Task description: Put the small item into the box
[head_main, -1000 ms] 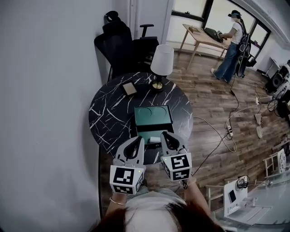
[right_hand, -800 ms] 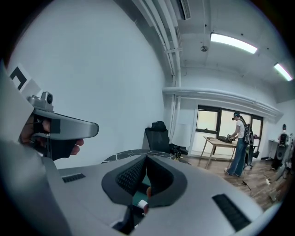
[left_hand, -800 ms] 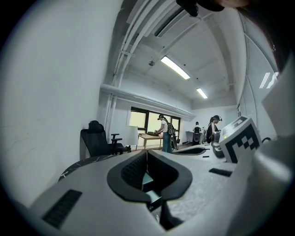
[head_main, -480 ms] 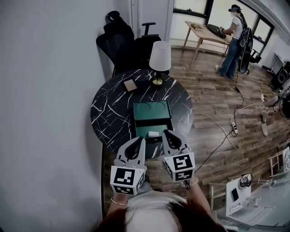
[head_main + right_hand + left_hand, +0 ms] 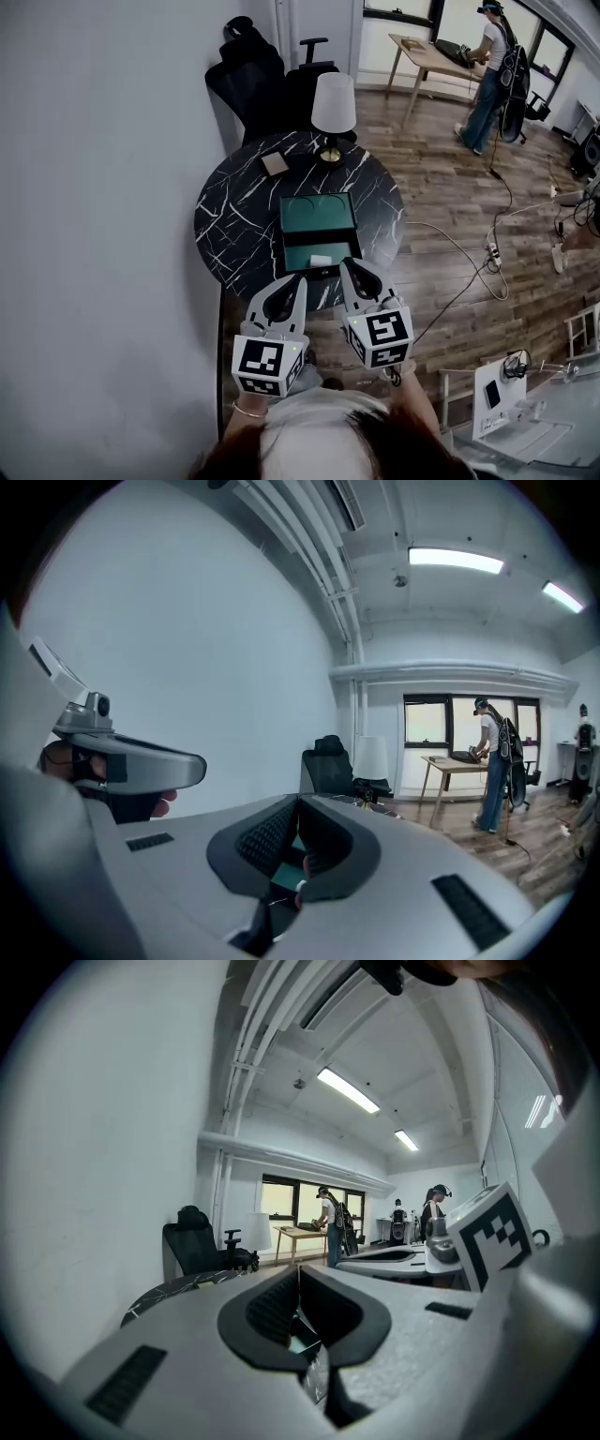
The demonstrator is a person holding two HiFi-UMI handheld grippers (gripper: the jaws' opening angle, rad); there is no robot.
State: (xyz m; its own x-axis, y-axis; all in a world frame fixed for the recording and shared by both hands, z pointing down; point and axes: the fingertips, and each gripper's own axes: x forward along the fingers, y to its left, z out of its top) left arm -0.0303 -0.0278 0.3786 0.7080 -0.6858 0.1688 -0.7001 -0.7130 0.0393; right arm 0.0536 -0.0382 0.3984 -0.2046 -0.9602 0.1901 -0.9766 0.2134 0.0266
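Note:
An open box (image 5: 292, 246) with a green lining sits on the round black marble table (image 5: 234, 220). A small white item (image 5: 321, 260) lies in its near compartment. My left gripper (image 5: 300, 280) hovers over the table's near edge, just short of the box, its jaws shut with nothing between them. My right gripper (image 5: 345, 264) is beside it at the box's near right corner, also shut and empty. In the left gripper view the left gripper (image 5: 298, 1269) shows its tips together, and in the right gripper view the right gripper (image 5: 298, 801) looks the same, with a strip of green box visible below the pads.
A white-shaded lamp (image 5: 334, 103) and a small tan pad (image 5: 275, 164) stand at the table's far side. Black office chairs (image 5: 248, 80) are behind it, a wall runs along the left. Cables (image 5: 469, 253) lie on the wood floor. A person (image 5: 492, 56) stands at a far desk.
Both grippers have drawn back a little from the box toward me, still shut. The white item lies in the box throughout. The head view has shifted, so the table sits higher in the picture.

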